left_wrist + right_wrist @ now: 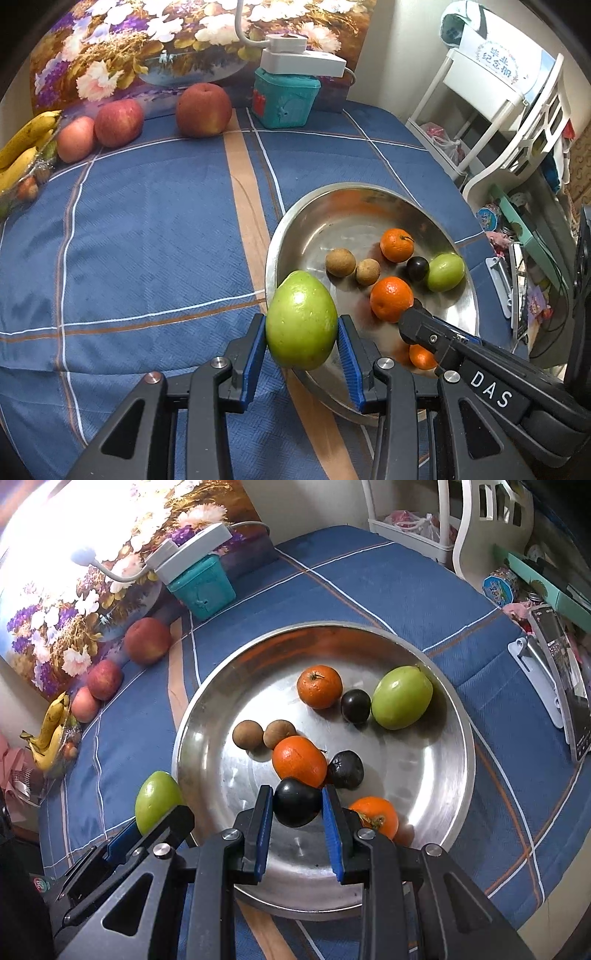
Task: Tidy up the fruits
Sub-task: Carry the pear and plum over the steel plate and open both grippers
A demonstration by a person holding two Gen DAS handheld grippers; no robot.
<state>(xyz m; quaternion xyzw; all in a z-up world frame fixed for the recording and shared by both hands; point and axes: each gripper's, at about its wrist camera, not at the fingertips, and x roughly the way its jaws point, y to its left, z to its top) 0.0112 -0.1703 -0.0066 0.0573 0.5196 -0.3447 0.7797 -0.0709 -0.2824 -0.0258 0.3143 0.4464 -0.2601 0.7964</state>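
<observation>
Left gripper [301, 325] clamped on a big green fruit [301, 319], blue pads [255, 354] pressed to both sides of it, lower middle of the left wrist view, hanging right at the near-left rim of the metal bowl [332, 206]. Same green fruit [157, 805] showing at lower left of the right wrist view, just outside the bowl's [454, 775] edge. Right gripper [297, 806] closed on a small dark plum [297, 806], pinched between the two blue pads [264, 834] at bottom centre of that view, over the near part of the bowl. Just past the held plum, an orange tangerine [299, 760] with a second dark fruit [345, 770] touching its right side. Another tangerine [375, 816] low right of the gripper, a third [319, 686] further up, beside a dark plum [355, 706] and a smaller green fruit [402, 698]. Two brown longans [247, 737] side by side left of centre. Outside the bowl, on the blue checked cloth [147, 229], three apples [203, 110] lined up along the upper left of the left view, bananas [22, 147] at far left, teal box [284, 99] at top centre.
</observation>
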